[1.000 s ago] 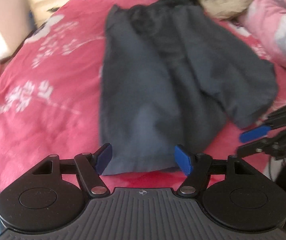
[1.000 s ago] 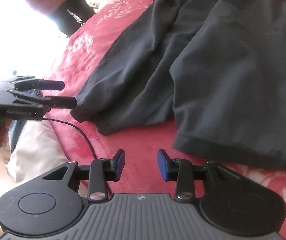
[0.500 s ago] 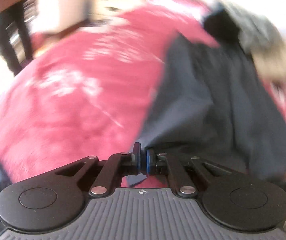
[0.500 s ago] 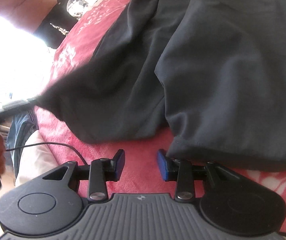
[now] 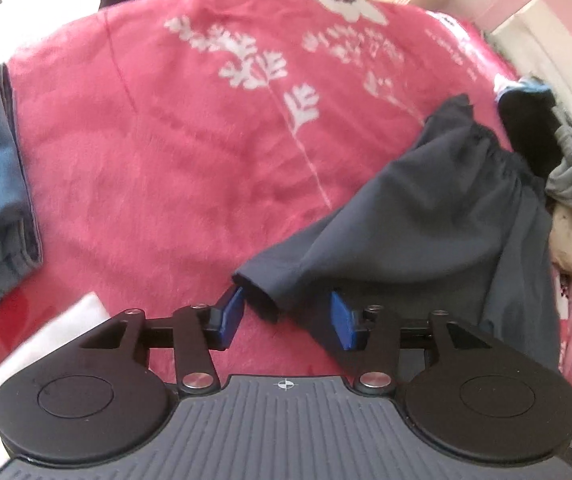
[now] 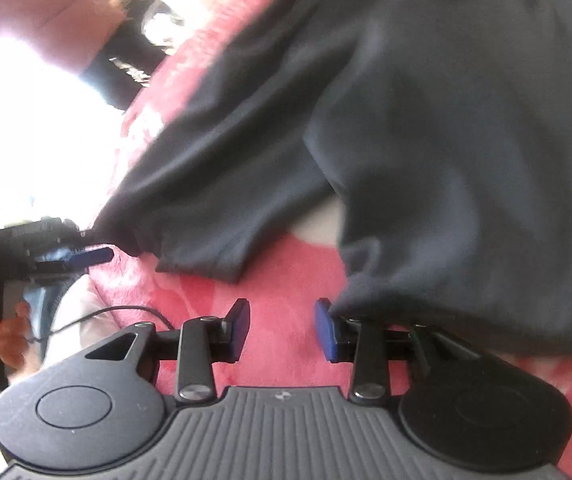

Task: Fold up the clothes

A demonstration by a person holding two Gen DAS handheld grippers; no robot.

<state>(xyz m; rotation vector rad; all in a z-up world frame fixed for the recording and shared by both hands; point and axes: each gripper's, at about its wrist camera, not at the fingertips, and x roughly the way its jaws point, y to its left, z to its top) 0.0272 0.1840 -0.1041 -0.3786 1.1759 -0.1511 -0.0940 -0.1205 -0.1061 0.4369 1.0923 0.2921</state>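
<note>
Dark grey shorts (image 5: 426, 216) lie rumpled on the red blanket (image 5: 173, 152). Left gripper (image 5: 286, 316) and right gripper (image 6: 281, 328): fingers apart, holding nothing.

Two low wrist views close over the pink blanket (image 5: 189, 184), both sharing the dark shorts (image 5: 438, 216).
</note>
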